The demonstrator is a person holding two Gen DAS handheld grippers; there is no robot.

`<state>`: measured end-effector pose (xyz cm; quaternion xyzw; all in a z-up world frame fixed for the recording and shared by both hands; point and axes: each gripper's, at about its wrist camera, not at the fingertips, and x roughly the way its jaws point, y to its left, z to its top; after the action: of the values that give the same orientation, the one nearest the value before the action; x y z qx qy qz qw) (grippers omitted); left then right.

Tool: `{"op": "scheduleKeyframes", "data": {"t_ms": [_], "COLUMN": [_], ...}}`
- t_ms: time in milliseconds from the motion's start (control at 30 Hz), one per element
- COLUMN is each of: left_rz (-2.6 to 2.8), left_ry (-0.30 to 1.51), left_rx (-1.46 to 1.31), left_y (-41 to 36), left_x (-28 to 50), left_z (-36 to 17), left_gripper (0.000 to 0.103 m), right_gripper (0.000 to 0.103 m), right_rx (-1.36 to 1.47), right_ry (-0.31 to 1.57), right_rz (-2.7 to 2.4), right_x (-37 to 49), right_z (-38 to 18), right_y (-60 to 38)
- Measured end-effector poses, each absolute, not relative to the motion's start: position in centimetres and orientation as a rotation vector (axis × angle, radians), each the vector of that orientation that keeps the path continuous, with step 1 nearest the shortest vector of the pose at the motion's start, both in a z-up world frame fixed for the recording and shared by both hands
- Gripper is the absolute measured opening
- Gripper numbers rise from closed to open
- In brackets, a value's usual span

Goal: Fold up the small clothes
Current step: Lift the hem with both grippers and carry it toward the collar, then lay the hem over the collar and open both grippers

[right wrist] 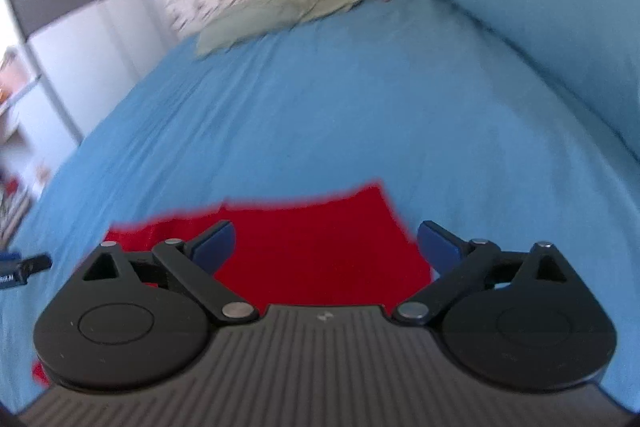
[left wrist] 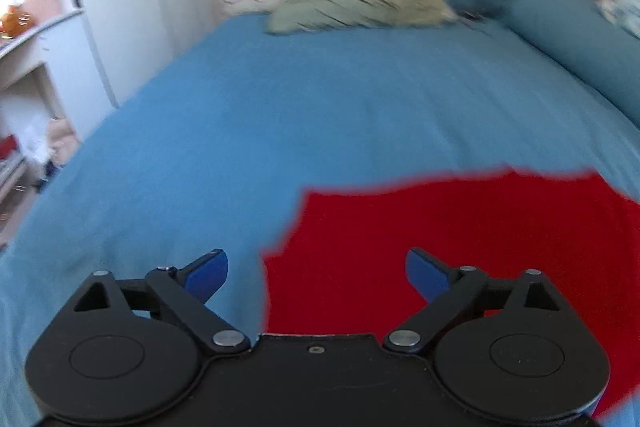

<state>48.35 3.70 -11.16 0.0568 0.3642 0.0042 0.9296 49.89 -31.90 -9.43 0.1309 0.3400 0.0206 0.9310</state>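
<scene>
Both claws, left claw point(left wrist: 316, 277) and right claw point(right wrist: 326, 247), gape empty above the flat red fabric garment point(left wrist: 460, 247) spread on the blue-sheeted bed point(left wrist: 320, 107), likely ready for folding.

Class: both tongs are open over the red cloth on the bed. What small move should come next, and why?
Probably lower both tongs onto the near edge of the red cloth and close. The left tongs and right tongs are open and empty, and the cloth lies flat on the blue bed, ungripped.
</scene>
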Motion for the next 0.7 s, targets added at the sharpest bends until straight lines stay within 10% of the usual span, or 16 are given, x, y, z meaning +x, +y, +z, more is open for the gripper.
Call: {"op": "scheduleKeyframes", "data": {"t_ms": [300, 700], "left_rz": [-0.045, -0.075], "left_ry": [0.908, 0.883], "left_rx": [0.132, 0.137], "left_y": [1.6, -1.5], "left_x": [46.8, 48.0], "left_z": [-17.7, -13.0], "left_gripper": [0.1, 0.099], "right_gripper": [0.103, 0.103], "right_rx": [0.172, 0.082], "right_ry": [0.799, 0.781], "right_rz": [0.029, 0.087], "right_x": [45.7, 45.2], "right_z": [-16.5, -13.1], "right_y": [-27.5, -29.0]}}
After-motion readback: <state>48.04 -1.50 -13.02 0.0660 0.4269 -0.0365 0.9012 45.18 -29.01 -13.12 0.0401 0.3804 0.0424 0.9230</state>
